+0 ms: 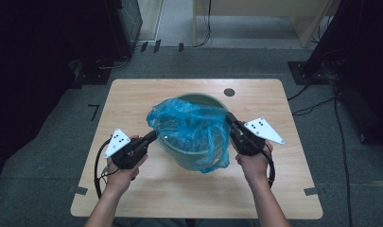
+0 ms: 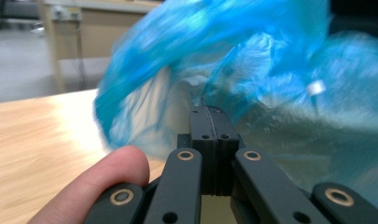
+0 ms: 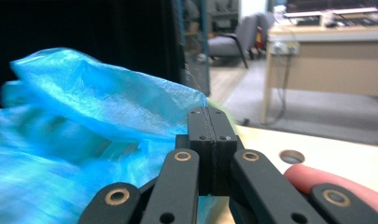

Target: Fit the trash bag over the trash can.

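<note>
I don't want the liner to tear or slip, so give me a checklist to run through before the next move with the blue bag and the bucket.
1. Left tongs closed at the thin blue plastic bag: ok, jaws together.
2. Right tongs closed at the bag's edge: ok.
3. Film actually pinched in each: cannot tell, jaw tips meet right at the plastic.
4. Round green plastic bucket upright on the light wooden table: ok.
5. Bag spread over the bucket's rim: not ok, it is bunched, with a flap hanging outside at the front.
</note>
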